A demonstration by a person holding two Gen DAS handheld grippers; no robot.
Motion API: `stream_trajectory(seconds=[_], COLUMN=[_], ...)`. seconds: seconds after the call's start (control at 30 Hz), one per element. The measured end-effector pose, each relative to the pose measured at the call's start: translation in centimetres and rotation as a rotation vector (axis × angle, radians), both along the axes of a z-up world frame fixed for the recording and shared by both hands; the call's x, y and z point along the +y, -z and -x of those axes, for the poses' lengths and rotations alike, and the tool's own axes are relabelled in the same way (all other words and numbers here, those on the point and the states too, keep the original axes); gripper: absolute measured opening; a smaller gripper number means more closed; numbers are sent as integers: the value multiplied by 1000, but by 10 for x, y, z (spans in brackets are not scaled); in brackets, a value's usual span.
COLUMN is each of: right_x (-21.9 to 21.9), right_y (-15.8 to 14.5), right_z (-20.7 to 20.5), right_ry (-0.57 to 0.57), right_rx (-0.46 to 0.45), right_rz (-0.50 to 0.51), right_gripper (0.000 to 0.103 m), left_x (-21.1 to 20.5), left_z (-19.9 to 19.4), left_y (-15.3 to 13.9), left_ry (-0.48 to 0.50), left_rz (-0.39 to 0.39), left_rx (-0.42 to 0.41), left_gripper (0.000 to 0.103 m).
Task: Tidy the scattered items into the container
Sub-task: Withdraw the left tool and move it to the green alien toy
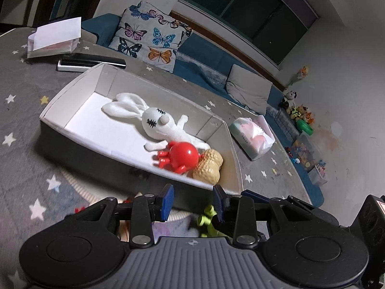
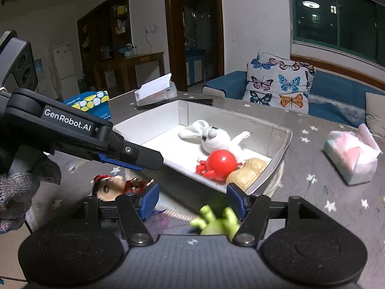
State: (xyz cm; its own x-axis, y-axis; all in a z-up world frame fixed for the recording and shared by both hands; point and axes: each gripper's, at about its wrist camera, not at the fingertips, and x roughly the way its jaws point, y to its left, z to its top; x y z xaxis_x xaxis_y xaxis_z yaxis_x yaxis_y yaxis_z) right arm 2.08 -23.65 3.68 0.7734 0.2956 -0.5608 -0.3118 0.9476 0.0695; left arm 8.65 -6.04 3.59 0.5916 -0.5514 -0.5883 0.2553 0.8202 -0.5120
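Note:
A shallow white box on the star-patterned table holds a white plush rabbit, a red octopus toy and a peanut toy. A green toy lies on the table in front of the box, below both grippers. A small doll lies left of it. My left gripper is open and empty; it also shows from the side in the right wrist view. My right gripper is open and empty above the green toy.
A tissue pack lies right of the box. A white paper holder and a dark flat case sit behind it. A blue patterned box stands at the left. A sofa with a butterfly cushion is beyond.

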Motion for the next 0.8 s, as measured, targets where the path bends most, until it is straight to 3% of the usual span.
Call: stream_trajectory(seconds=[0.4,0.8], right_x=[16,1], right_y=[18,26], right_z=[26,40], right_ry=[-13,78], right_rx=[2,-13], right_rz=[-18,11], right_gripper=[76,76], left_x=[-6,-19], left_z=[30,29], left_y=[18,27], left_ry=[36,67], left_rz=[-36,-21], left_rx=[13,42], left_gripper=[38,38])
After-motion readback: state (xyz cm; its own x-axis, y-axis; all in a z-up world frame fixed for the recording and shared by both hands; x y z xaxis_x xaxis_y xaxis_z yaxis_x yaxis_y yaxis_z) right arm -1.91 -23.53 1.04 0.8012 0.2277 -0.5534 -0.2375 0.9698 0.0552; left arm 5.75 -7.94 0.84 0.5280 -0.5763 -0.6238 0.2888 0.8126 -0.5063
